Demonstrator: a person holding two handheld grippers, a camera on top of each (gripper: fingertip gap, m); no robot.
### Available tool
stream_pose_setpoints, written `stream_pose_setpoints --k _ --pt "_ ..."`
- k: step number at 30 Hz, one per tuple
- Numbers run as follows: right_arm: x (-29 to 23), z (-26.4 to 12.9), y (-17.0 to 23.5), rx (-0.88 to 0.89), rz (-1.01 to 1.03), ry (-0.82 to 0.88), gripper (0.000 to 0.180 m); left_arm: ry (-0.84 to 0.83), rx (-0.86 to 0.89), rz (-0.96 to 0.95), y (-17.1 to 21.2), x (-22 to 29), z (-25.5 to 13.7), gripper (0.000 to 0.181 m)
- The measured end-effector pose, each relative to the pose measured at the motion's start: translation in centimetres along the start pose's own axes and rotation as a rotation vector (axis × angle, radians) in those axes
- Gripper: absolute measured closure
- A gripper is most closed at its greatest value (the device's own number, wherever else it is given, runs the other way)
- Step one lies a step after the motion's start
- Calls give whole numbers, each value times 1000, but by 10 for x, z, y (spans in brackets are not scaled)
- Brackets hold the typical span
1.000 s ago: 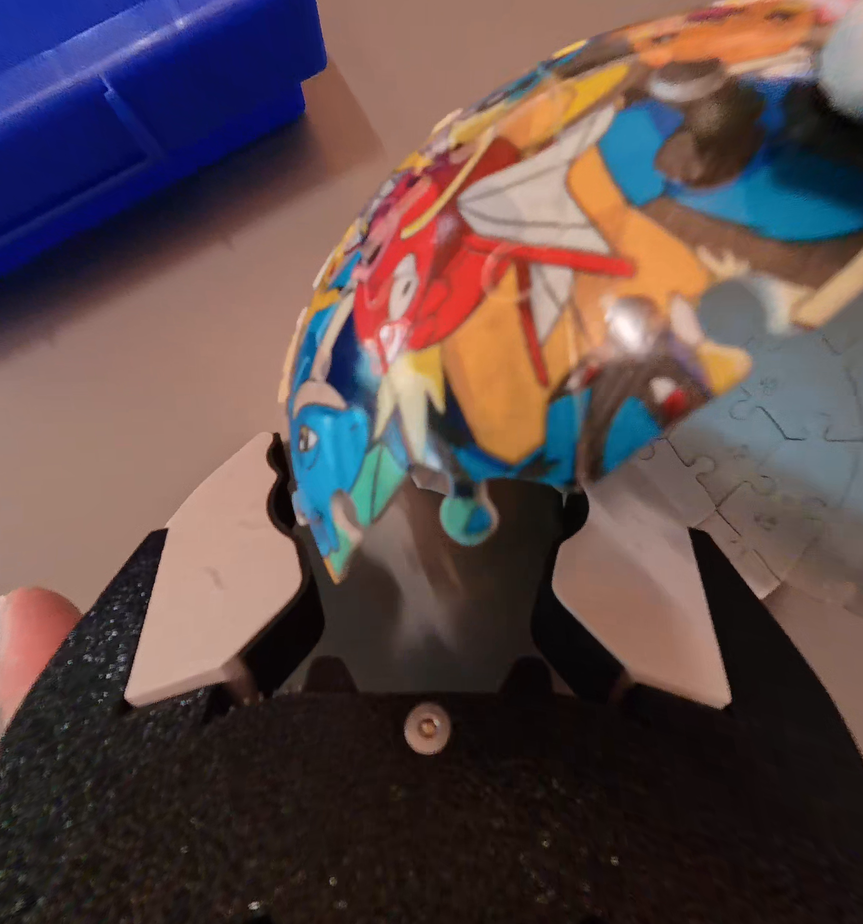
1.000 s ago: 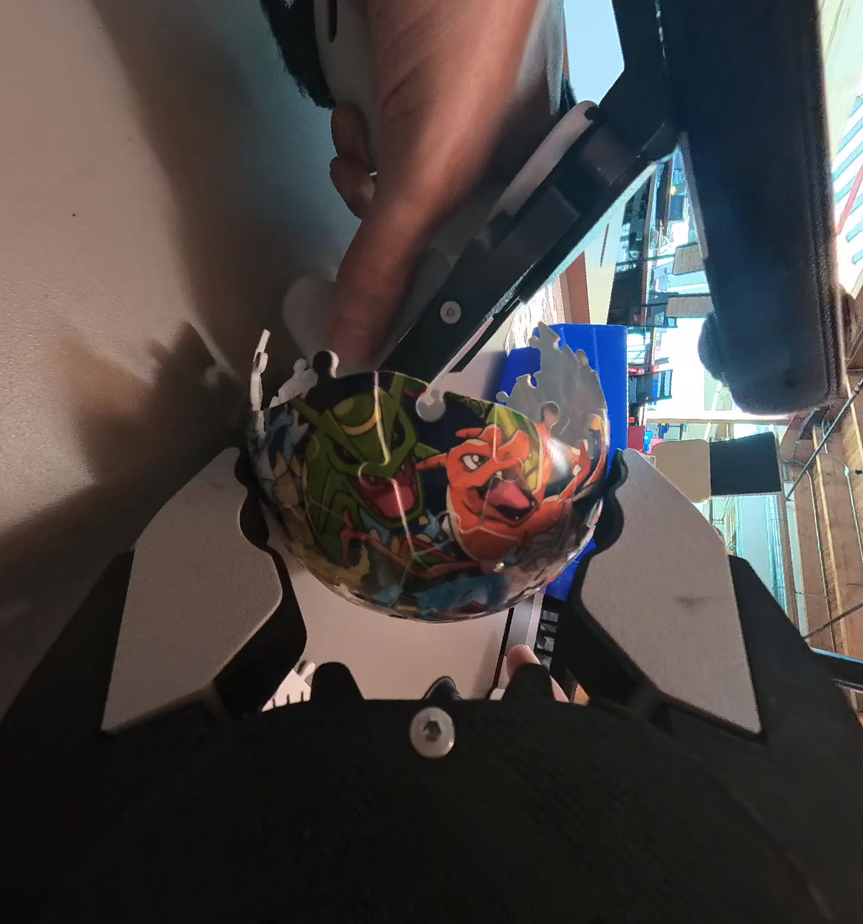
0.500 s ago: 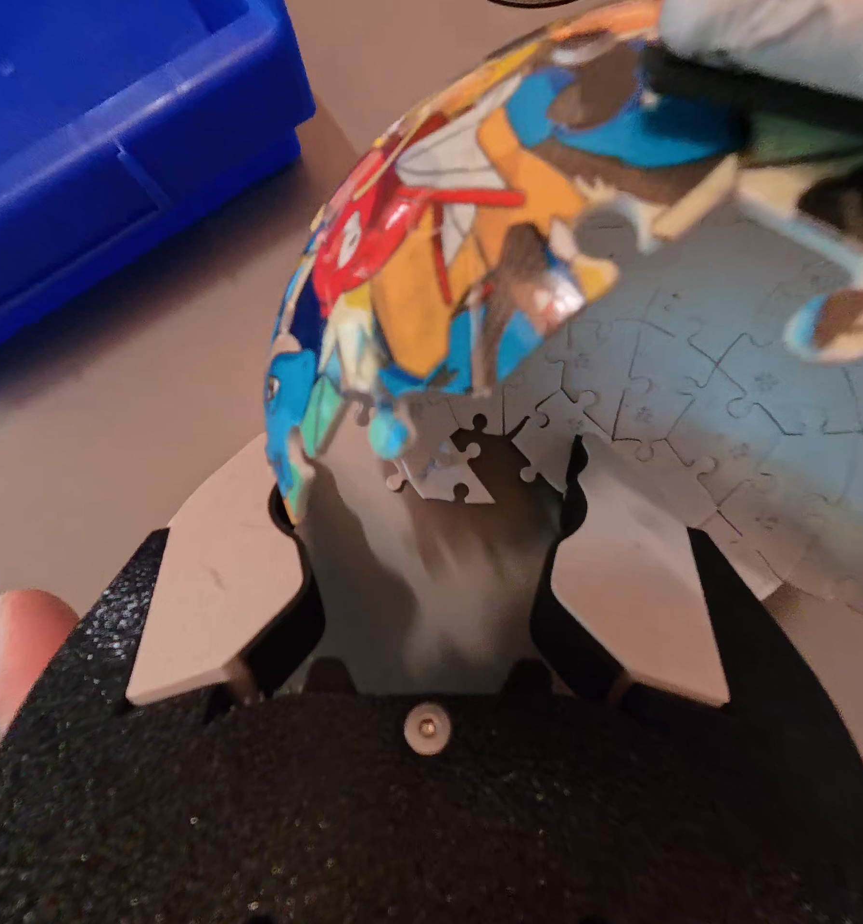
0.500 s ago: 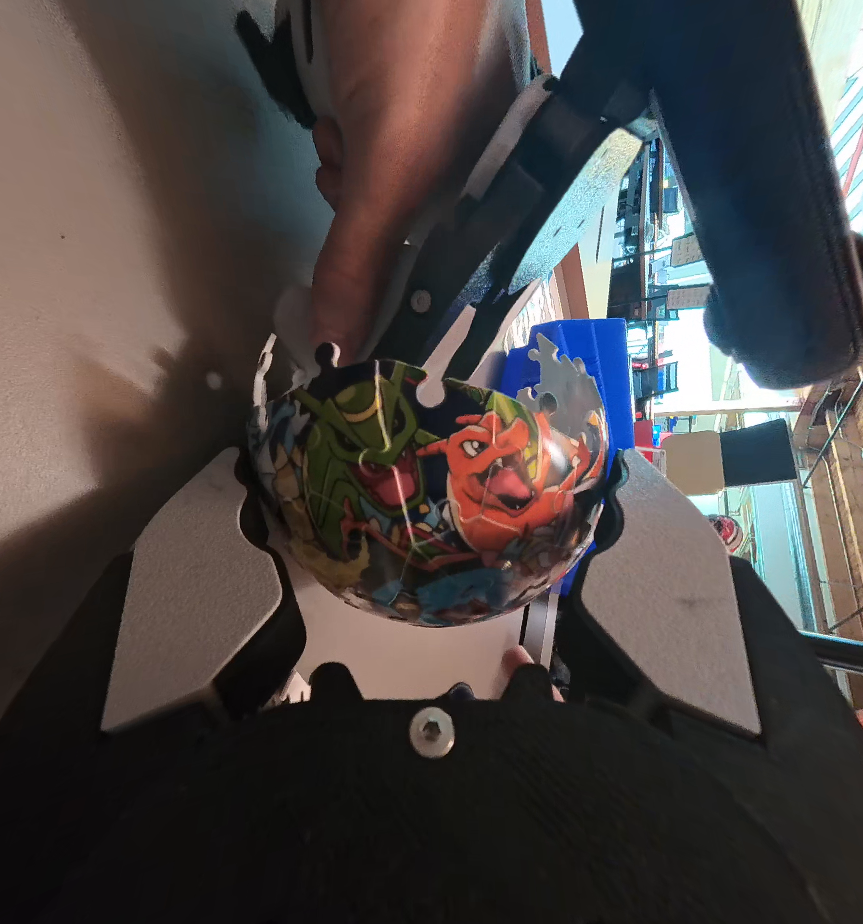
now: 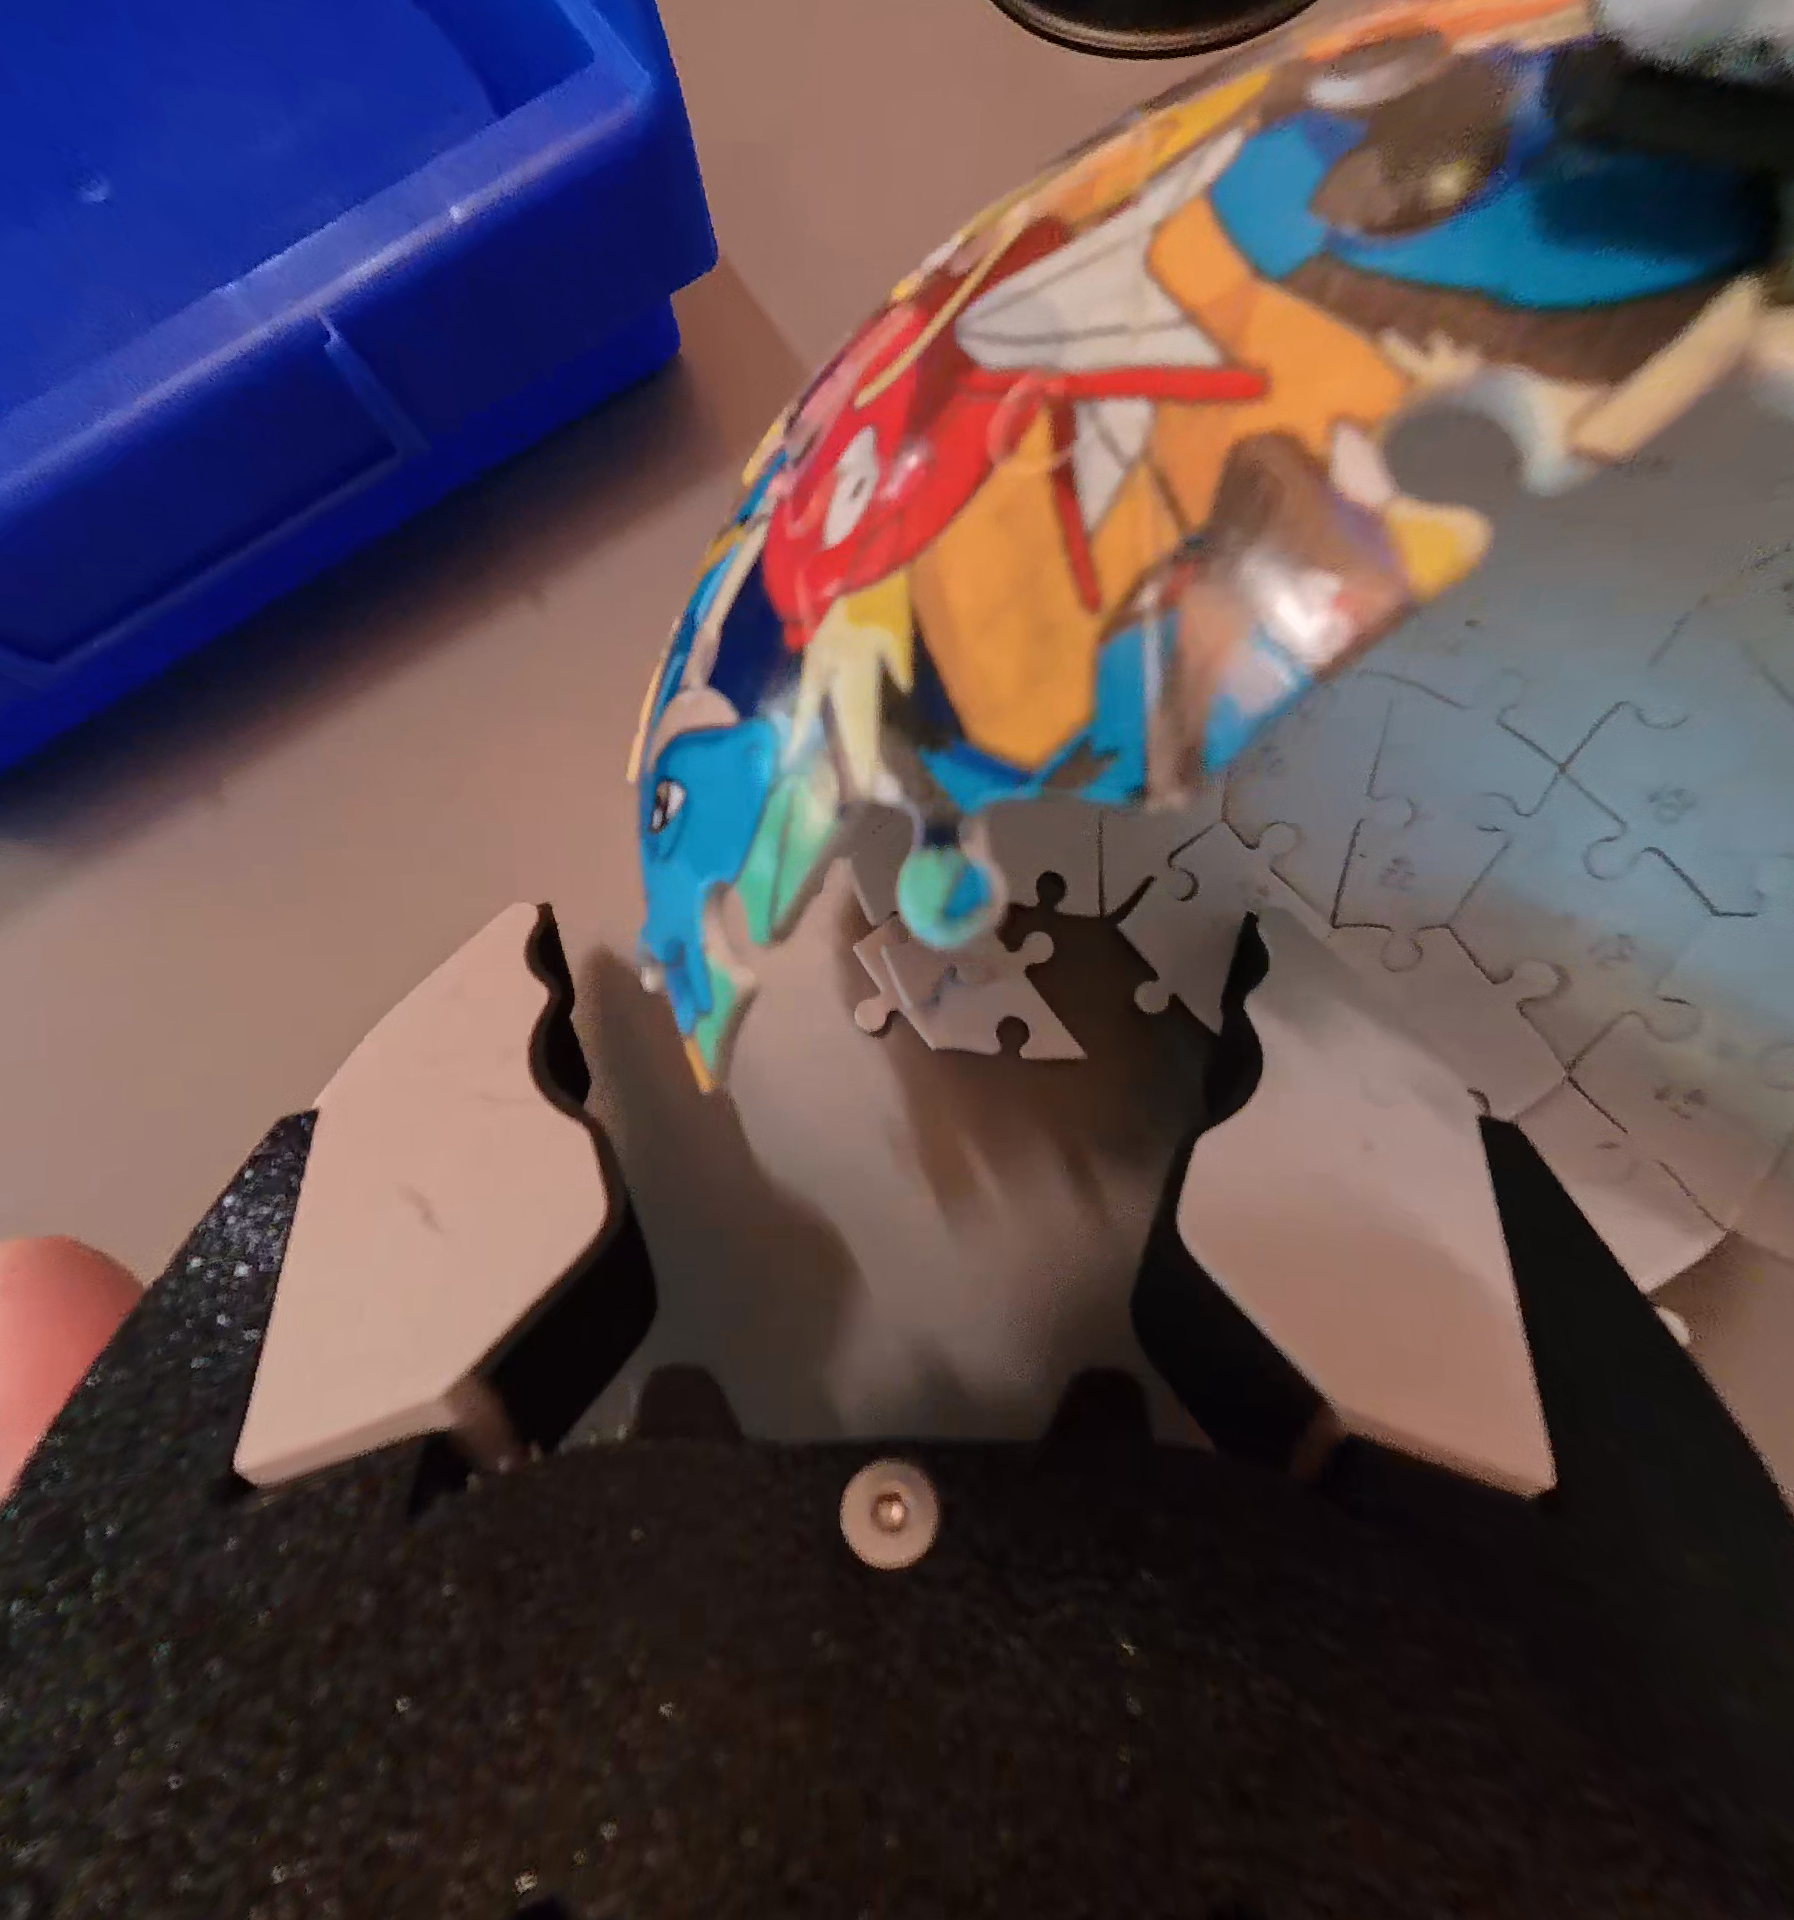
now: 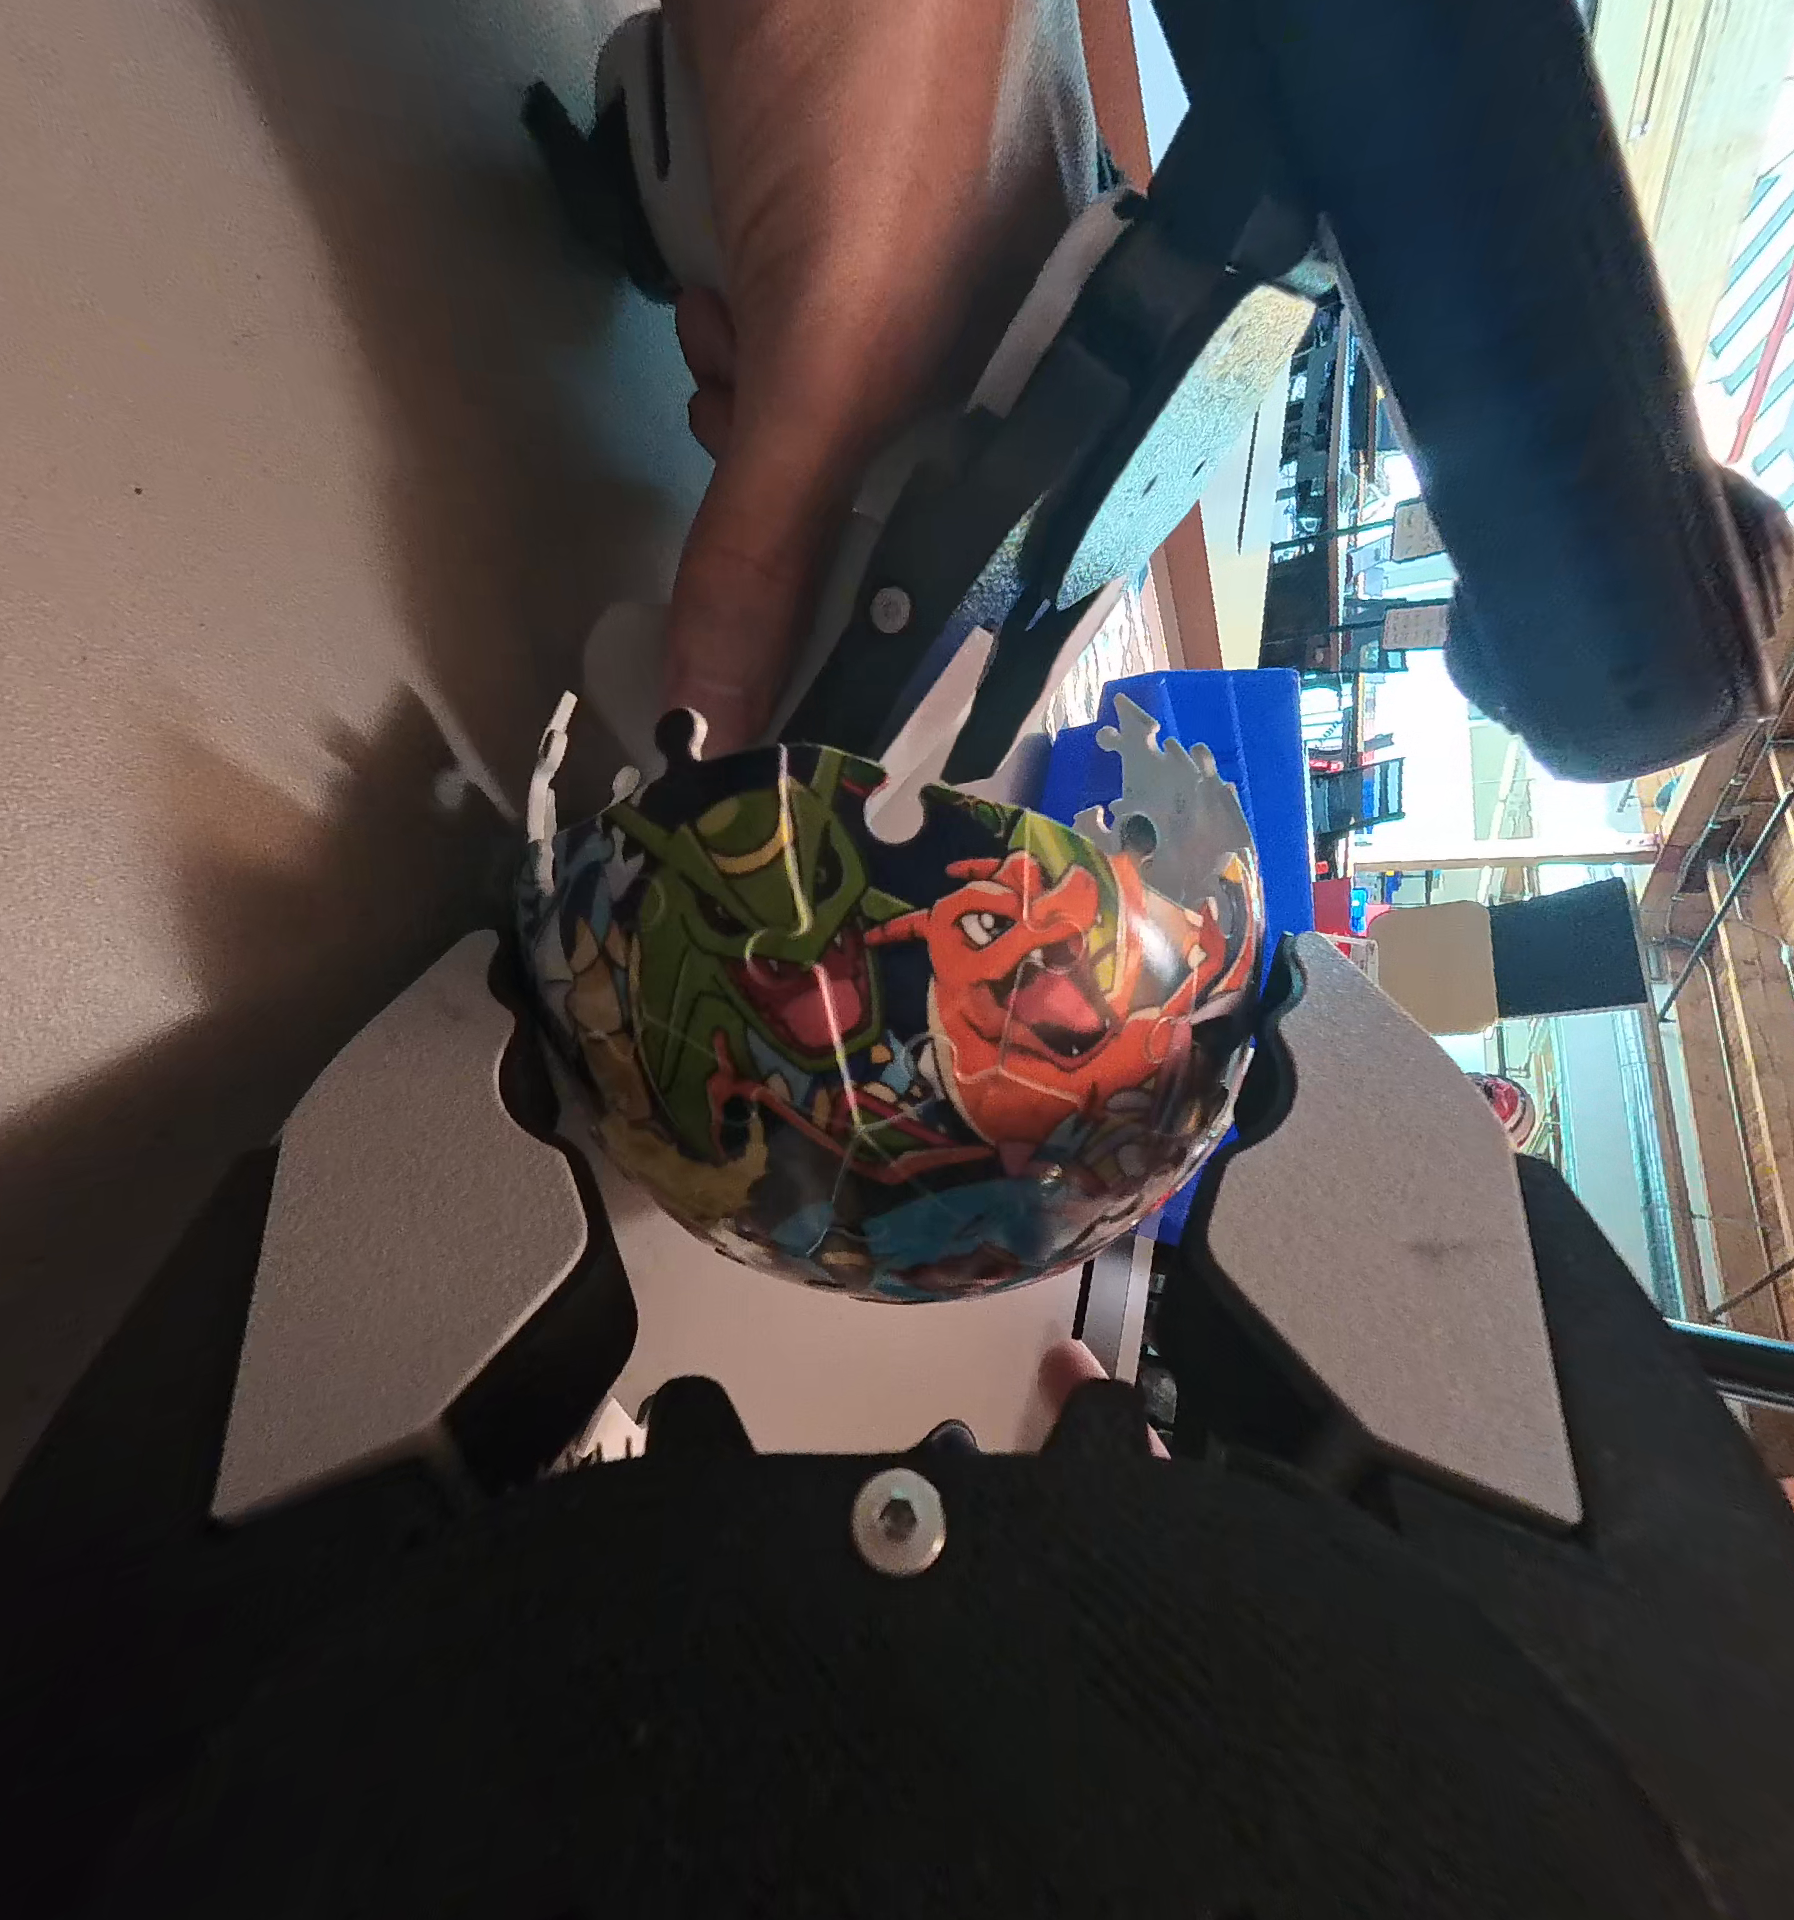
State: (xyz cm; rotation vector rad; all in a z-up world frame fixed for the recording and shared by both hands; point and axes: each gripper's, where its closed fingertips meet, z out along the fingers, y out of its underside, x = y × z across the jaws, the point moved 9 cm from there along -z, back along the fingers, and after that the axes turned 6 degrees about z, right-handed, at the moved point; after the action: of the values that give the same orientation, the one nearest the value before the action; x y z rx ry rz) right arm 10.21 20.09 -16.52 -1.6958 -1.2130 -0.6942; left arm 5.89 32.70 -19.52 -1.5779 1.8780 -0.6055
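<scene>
A partly built puzzle ball [image 6: 893, 1018] with bright cartoon creatures printed on its outer shell sits between the fingers of my right gripper [image 6: 898, 997], which is shut on it. In the left wrist view the ball [image 5: 1080, 499] hangs over the table with its jagged open rim and pale grey inside [image 5: 1599, 852] showing. My left gripper [image 5: 898, 997] is open just under that rim, and the rim's lowest pieces [image 5: 934, 894] hang between its fingers. It also shows in the right wrist view [image 6: 976, 644], held by a hand [image 6: 799, 416] just beyond the ball.
A blue plastic bin [image 5: 249, 312] stands on the brown-grey table [image 5: 249, 935] at the upper left, and shows behind the ball in the right wrist view [image 6: 1205, 727]. A dark round object [image 5: 1153, 21] lies at the top edge. A thumb [image 5: 31, 1351] rests beside my left gripper.
The ball has tilted, so its pale inside and jagged rim face my left gripper more than a second ago. The blue bin has shifted in the left view. The right gripper's hold is unchanged.
</scene>
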Motion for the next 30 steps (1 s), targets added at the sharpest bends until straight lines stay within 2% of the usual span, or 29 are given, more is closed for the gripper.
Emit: stream_pose_setpoints --k 4,10,26,30 --pt "0 0 0 0 -1 0 51 -11 13 -16 0 -3 -2 73" --pt "0 0 0 0 0 -1 51 -52 41 -82 1 -12 -5 72" --pt "-1 -1 0 4 -1 3 51 -125 -3 4 -2 -7 -3 69" --pt "-1 -1 0 3 -3 3 51 -98 41 -20 -5 -7 -6 71"
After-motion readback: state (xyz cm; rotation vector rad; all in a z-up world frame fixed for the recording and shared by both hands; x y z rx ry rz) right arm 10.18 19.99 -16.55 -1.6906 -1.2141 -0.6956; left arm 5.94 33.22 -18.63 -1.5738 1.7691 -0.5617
